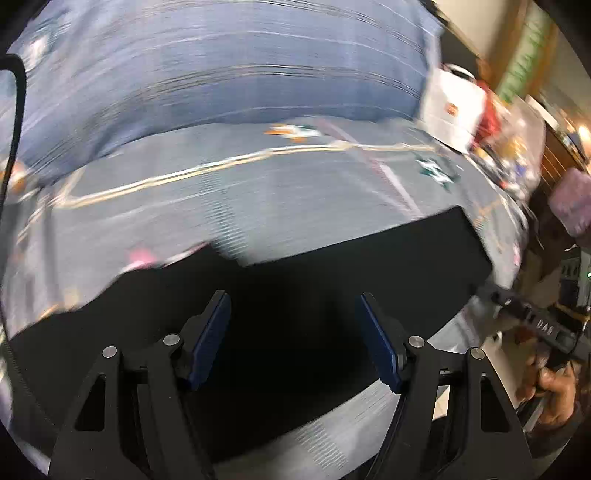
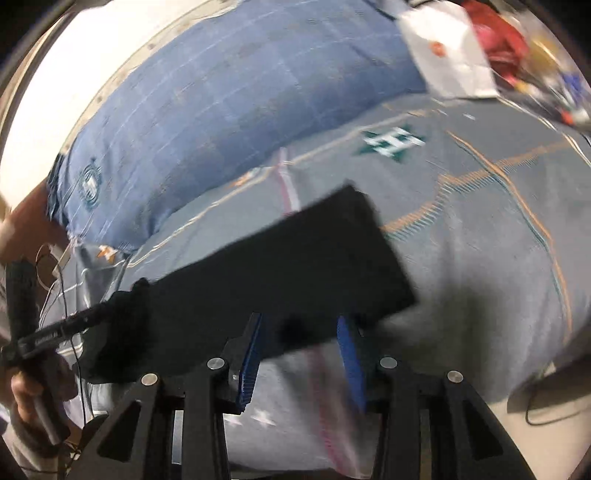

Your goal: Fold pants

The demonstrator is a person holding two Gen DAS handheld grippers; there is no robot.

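Observation:
The black pants [image 1: 332,280] lie folded into a long dark band on the grey patterned bedsheet [image 1: 258,192]. My left gripper [image 1: 293,306] hovers over them, open, with nothing pressed between its blue pads. The picture is blurred by motion. In the right wrist view the pants [image 2: 280,266] stretch from lower left to the middle. My right gripper [image 2: 300,321] is open at their near edge. A bit of dark cloth shows between the fingertips, but the pads do not press on it. The other gripper [image 2: 44,336] and a hand [image 2: 29,398] are at the pants' left end.
A blue checked pillow [image 2: 221,92] lies beyond the pants. A white bag [image 2: 450,48] and red items [image 2: 502,33] sit at the far right corner of the bed. Thin cables [image 2: 62,280] hang at the left. The bedsheet [image 2: 480,240] extends to the right.

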